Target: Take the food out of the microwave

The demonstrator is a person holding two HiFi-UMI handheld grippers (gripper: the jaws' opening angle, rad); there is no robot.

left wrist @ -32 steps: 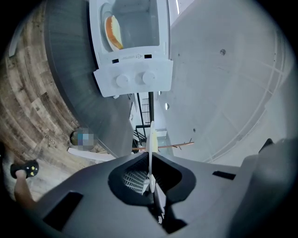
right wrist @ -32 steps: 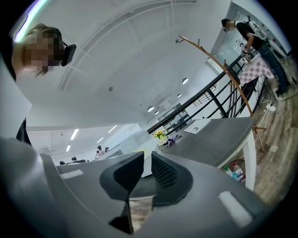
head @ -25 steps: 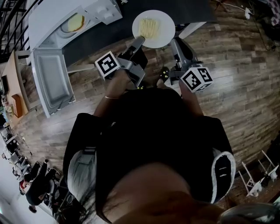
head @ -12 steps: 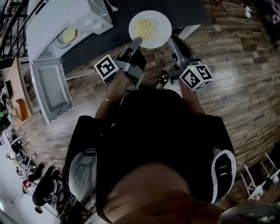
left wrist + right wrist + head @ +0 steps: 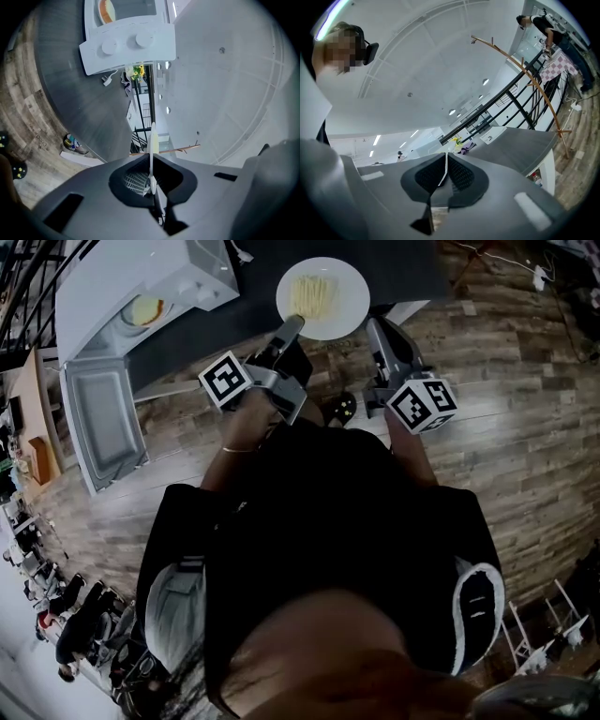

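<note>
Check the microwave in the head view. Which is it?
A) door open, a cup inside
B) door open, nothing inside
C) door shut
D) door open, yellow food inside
D: the microwave has its door swung wide open, and a yellow piece of food sits inside it.

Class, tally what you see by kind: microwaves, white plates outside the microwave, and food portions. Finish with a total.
Microwave: 1
White plate: 1
Food portions: 2 (noodles on the plate, yellow food in the microwave)
Total: 4
</note>
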